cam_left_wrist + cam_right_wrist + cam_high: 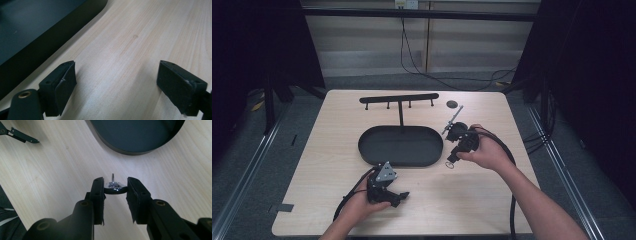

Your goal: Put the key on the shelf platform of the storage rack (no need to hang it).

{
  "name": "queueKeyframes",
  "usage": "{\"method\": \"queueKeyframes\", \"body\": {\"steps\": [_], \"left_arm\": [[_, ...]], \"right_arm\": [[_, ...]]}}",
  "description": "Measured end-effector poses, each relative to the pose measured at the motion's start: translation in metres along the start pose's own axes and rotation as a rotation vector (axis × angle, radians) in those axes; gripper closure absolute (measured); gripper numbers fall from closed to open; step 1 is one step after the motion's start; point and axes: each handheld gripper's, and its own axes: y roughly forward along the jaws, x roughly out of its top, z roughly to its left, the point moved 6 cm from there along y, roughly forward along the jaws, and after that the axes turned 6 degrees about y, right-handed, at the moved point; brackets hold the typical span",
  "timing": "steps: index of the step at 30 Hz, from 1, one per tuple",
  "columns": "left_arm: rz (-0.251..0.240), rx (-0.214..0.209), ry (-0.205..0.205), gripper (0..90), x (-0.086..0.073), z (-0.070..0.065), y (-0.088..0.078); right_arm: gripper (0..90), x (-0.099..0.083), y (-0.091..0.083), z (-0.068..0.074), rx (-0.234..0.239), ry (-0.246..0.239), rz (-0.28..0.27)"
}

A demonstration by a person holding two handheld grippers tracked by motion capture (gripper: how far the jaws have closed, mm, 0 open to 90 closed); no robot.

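R tool (115,188) is clenched on a small shiny metal ring (115,188), pads pressing it from both sides, a thin pin standing up off its far edge. In the high view R tool (451,161) sits at 3 o'clock of the black oval tray (377,155), ring hanging just above the worktop (492,200). R hand (484,150) wraps the tool body from the 3 o'clock side, forearm running in from 5 o'clock, wrist angled so the tool points toward 7 o'clock. Bare worktop lies below and beside the ring; tray rim is near at 12 o'clock in the right gripper view. L tool (116,83) is released, jaws wide, nothing between, low over bare wood at 6 o'clock of the tray. L hand (362,202) grips it near the worktop's front edge. Black peg rack (399,98) stands at 12 o'clock of the tray.
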Motion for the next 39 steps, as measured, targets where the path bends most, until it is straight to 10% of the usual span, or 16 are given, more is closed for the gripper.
{"method": "queueKeyframes", "body": {"steps": [39], "left_arm": [[0.0, -0.001, -0.001, 15.6, 0.0, 0.0, 0.0]], "right_arm": [[68.3, 0.036, -0.006, -0.009, -0.022, 0.015, -0.03]]}}
